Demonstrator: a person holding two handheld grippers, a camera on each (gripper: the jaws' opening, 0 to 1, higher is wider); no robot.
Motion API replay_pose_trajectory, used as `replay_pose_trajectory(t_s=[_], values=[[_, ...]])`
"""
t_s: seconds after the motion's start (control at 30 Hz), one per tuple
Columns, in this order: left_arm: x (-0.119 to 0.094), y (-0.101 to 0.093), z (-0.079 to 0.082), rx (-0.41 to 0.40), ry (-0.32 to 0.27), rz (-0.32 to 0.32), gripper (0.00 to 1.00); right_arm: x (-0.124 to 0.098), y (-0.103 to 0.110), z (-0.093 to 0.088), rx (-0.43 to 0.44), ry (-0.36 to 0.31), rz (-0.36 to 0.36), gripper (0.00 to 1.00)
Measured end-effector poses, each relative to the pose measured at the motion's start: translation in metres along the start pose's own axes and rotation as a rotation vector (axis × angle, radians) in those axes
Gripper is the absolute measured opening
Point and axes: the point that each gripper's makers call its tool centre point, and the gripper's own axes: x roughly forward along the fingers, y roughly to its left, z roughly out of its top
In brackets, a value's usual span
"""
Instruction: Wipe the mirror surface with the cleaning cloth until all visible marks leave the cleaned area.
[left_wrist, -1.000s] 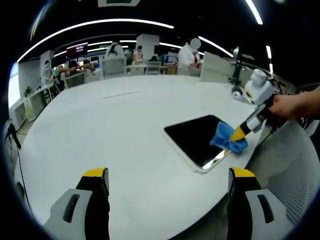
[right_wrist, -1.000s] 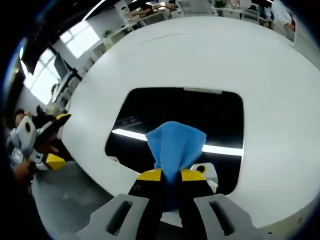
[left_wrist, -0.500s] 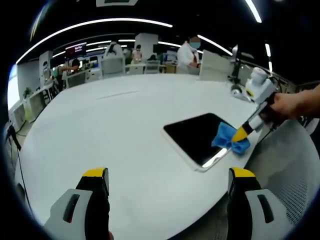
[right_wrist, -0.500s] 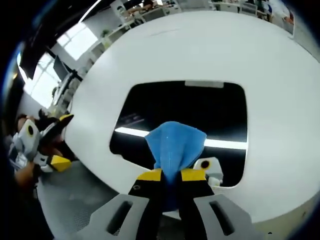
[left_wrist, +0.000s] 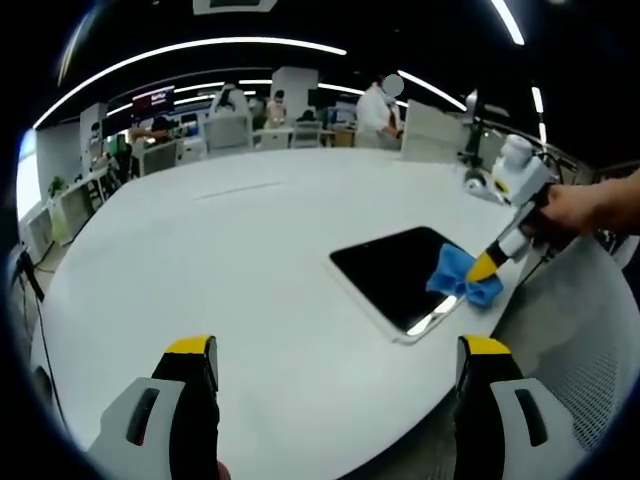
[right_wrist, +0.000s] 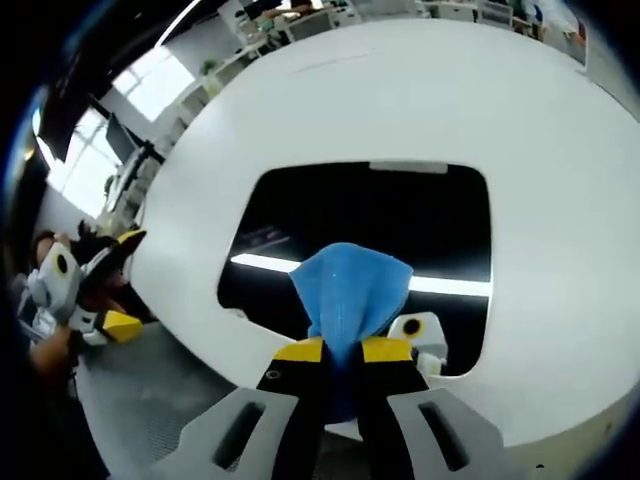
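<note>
The mirror (right_wrist: 370, 235) lies flat near the counter (left_wrist: 250, 260) edge, its dark face up for wiping. The right gripper (right_wrist: 343, 350) is clamped on the blue cloth (right_wrist: 350, 295), pressing it onto the near corner (apparently mid-wipe). The left gripper (left_wrist: 335, 350) waits wide open, empty.
</note>
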Motion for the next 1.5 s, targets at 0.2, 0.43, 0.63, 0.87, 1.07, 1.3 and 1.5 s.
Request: replay_pose_trajectory(t_s=[0.2,0.43,0.63,0.87,1.07,1.3,1.5], values=[[0.000,0.000,0.002,-0.005,-0.012,-0.003,0.99,-0.003,-0.008,-0.001,0.013,0.008,-0.003,0.06],[0.000,0.000,0.002,-0.003,-0.011,-0.003,0.99,-0.008,-0.022,-0.001,0.035,0.000,-0.015,0.06],[0.000,0.000,0.002,-0.003,-0.012,-0.002,0.99,-0.011,-0.031,-0.001,0.042,0.000,-0.025,0.06],[0.000,0.000,0.002,-0.004,-0.010,-0.004,0.99,-0.015,-0.041,-0.002,0.057,-0.003,-0.034,0.06],[0.000,-0.001,0.002,-0.004,-0.010,-0.004,0.99,-0.016,-0.042,-0.002,0.057,-0.005,-0.040,0.06],[0.000,0.000,0.002,-0.004,-0.008,-0.004,0.99,-0.016,-0.041,-0.002,0.053,-0.005,-0.041,0.07],[0.000,0.000,0.002,-0.004,-0.010,-0.002,0.99,-0.016,-0.041,-0.001,0.053,-0.006,-0.046,0.07]])
